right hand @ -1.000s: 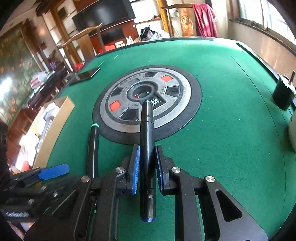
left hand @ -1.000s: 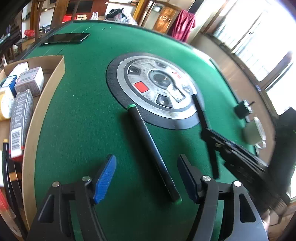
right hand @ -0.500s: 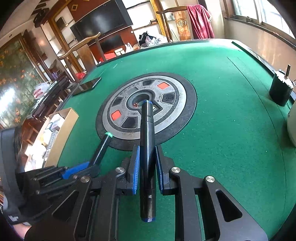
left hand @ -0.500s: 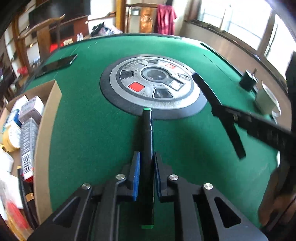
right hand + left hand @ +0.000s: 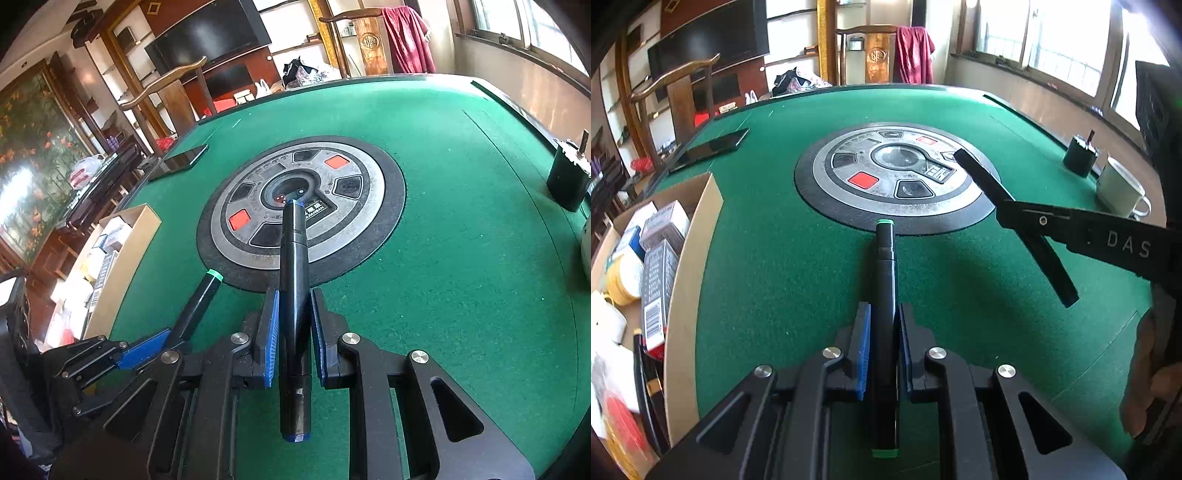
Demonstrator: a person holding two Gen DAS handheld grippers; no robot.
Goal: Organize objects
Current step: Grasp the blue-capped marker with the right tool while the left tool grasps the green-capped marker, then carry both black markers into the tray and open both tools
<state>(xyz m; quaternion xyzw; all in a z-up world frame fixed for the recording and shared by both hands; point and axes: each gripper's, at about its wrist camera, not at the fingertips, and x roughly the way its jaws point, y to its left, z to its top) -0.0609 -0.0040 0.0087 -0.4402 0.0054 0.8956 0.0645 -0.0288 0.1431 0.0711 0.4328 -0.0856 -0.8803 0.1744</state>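
Left gripper (image 5: 882,328) clamped on green-capped marker (image 5: 884,295), blue pads (image 5: 863,347) pressing both sides of barrel, marker pointing forward along fingers, far tip near edge of round centre console (image 5: 897,177). Right gripper (image 5: 293,325) clamped on blue-capped marker (image 5: 293,266), same lengthwise hold, far tip over console middle. Both markers raised over green felt table (image 5: 783,258). Cardboard box (image 5: 694,258) at left table edge, holding small cartons, a yellow roll, other packets. Phone (image 5: 709,149) flat on felt at far left. Small black container (image 5: 1080,160) and white mug (image 5: 1119,192) side by side at right edge. Part of a hand (image 5: 1148,387) at lower right, on right gripper's handle.
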